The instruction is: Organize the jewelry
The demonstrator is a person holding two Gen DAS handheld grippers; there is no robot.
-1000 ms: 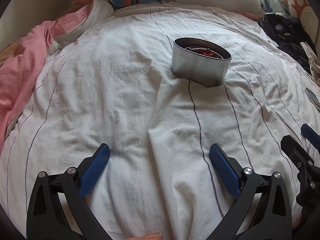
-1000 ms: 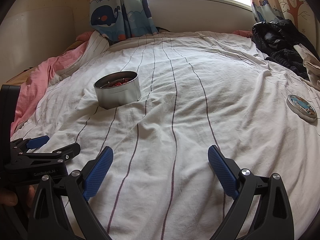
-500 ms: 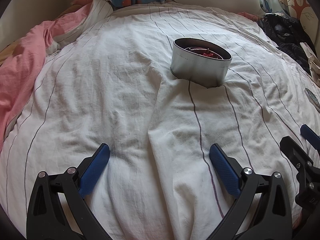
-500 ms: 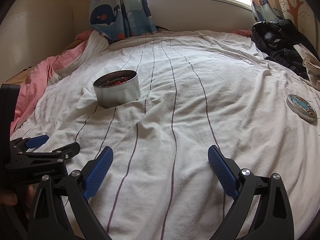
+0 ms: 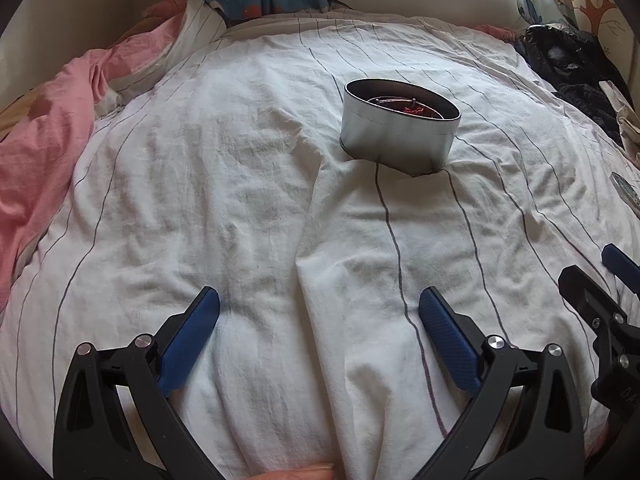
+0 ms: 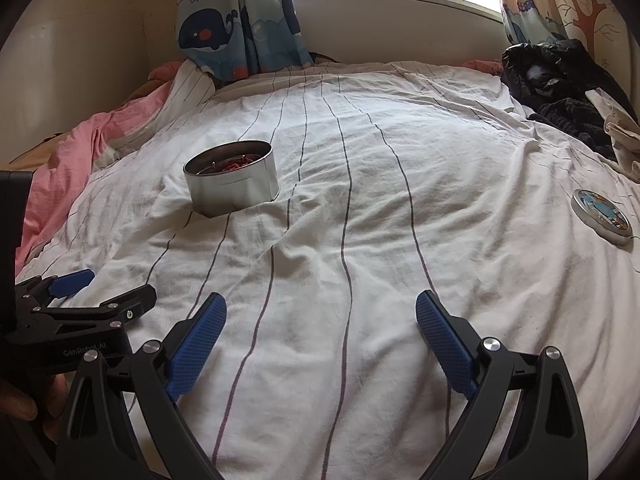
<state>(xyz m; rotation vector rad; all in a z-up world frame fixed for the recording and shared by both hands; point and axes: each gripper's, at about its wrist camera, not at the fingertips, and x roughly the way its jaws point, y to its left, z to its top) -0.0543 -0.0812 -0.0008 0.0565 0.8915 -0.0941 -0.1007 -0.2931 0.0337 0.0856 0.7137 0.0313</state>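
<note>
An open round metal tin [image 5: 396,136] stands on the white striped bedsheet, ahead and slightly right in the left wrist view; red jewelry and metal pieces [image 5: 414,110] lie inside. It also shows at the left in the right wrist view [image 6: 234,188]. The tin's round lid [image 6: 602,216] lies flat on the sheet at far right. My left gripper [image 5: 318,312] is open and empty, low over the sheet, well short of the tin. My right gripper [image 6: 320,312] is open and empty, beside the left one.
A pink blanket [image 5: 44,140] is bunched along the left bed edge. Dark clothes [image 6: 560,80] are piled at the back right. Whale-print curtains [image 6: 236,16] hang at the wall behind the bed.
Almost nothing has moved; both grippers stay open and hover in place, with only a slight shift of view.
</note>
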